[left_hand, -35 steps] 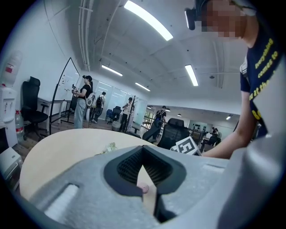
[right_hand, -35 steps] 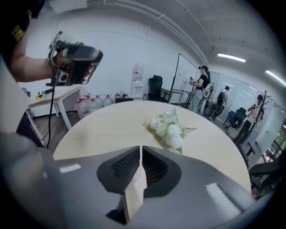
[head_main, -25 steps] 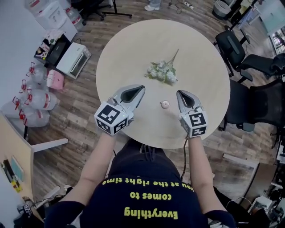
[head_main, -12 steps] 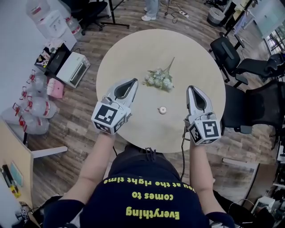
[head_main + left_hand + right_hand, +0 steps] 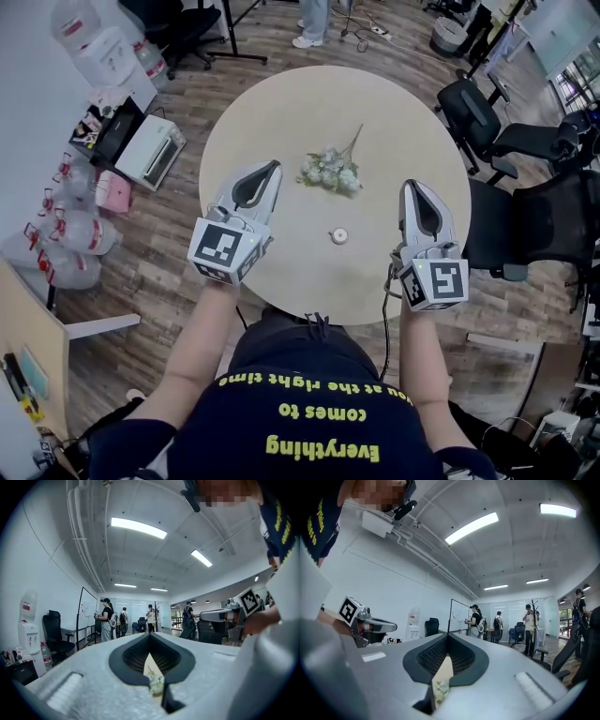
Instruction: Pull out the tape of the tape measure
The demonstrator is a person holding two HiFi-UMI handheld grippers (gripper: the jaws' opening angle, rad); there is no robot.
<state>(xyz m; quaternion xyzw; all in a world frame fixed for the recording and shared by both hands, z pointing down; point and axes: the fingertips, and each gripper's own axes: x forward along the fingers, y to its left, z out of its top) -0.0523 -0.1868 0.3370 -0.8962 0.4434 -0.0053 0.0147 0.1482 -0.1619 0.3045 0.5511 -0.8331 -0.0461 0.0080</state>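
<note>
On round pale wooden table, small round pinkish tape measure, untouched. Left of tape measure: left tool, jaws pressed together, empty. Right: right tool, likewise closed, empty. Beyond tape measure: white flower bunch.

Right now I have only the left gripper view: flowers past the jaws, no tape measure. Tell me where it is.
Observer: The tape measure lies on the round table, between the two grippers and nearer the person than the flowers.
Operator: Give me its side relative to my left gripper.
Observer: It is to the right of the left gripper, back from the tips toward the person. Neither gripper touches it.
Operator: Report the right gripper's jaws.
Observer: The right gripper is shut on nothing, and the tape measure lies to its left.
</note>
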